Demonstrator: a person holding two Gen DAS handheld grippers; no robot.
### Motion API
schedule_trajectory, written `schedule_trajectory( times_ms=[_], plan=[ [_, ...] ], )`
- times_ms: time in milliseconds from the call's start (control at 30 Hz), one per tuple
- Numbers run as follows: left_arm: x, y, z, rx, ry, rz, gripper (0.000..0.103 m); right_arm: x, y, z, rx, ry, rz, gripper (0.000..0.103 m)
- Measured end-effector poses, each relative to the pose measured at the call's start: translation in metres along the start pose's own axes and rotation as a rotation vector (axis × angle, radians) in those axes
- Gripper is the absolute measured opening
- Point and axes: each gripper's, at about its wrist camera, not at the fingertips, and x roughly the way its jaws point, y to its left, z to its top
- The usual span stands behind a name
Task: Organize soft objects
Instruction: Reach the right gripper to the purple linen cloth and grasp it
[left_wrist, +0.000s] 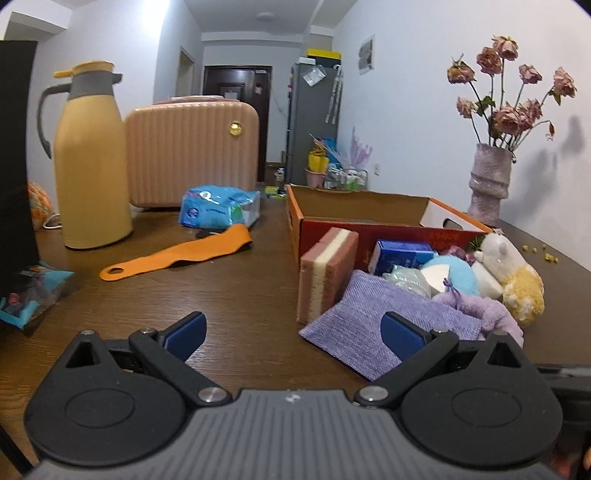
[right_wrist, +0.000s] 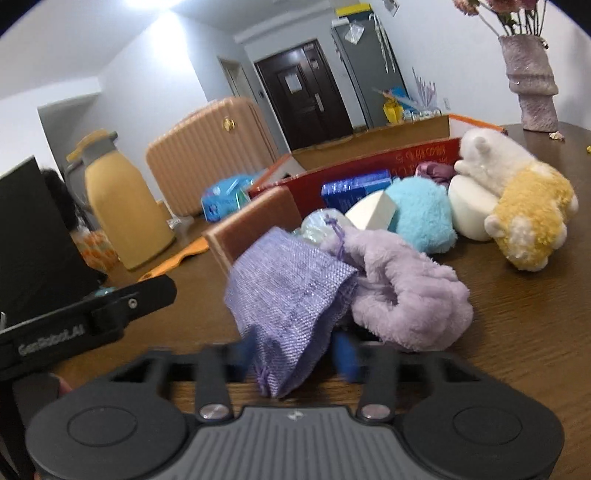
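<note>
Right gripper (right_wrist: 295, 360) closing around the lilac woven pouch (right_wrist: 291, 295); left gripper (left_wrist: 293, 332) spread wide over bare bench.

The pouch sits between the right gripper's blurred blue fingers (right_wrist: 345, 356), which flank its lower end with a narrow gap; whether they press it cannot be told. A lilac plush piece (right_wrist: 406, 295) touches the pouch on the right, with a layered sponge block (left_wrist: 327, 273) just behind. The left gripper holds nothing; the pouch corner lies just ahead of its right finger. Beyond the pile stands the open cardboard box (left_wrist: 369, 206), its near wall against the soft things. Open bench (left_wrist: 221, 295) lies to the left, up to the orange strap (left_wrist: 177, 256) and yellow jug (left_wrist: 90, 158).
</note>
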Motion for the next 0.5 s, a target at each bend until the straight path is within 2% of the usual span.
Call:
schedule_trajectory(
  times_ms=[67, 167, 267, 333, 367, 400, 467, 500],
  plan=[
    [0.002, 0.000, -0.003, 0.008, 0.007, -0.014, 0.103, -0.003, -0.003, 0.000, 0.003, 0.013, 0.049, 0.005],
    [0.001, -0.002, -0.005, 0.012, 0.021, -0.044, 0.103, -0.021, -0.011, -0.003, -0.044, 0.057, 0.124, 0.004],
    [-0.005, -0.006, -0.008, 0.000, 0.052, -0.100, 0.103, -0.047, -0.030, -0.006, -0.071, 0.144, 0.196, 0.004],
    [-0.009, -0.012, -0.016, -0.029, 0.090, -0.156, 0.103, -0.062, -0.047, -0.008, -0.083, 0.201, 0.195, 0.009],
    [-0.012, -0.016, -0.021, -0.030, 0.098, -0.187, 0.102, -0.072, -0.056, -0.009, -0.077, 0.225, 0.191, 0.016],
    [-0.016, -0.021, -0.026, -0.027, 0.094, -0.204, 0.101, -0.080, -0.064, -0.009, -0.079, 0.237, 0.171, 0.018],
    [-0.019, -0.033, -0.033, -0.009, 0.095, -0.218, 0.093, -0.094, -0.073, -0.009, -0.098, 0.204, 0.109, 0.018],
    [-0.019, -0.038, -0.035, -0.003, 0.096, -0.239, 0.093, -0.098, -0.076, -0.009, -0.093, 0.184, 0.089, 0.018]
  ],
)
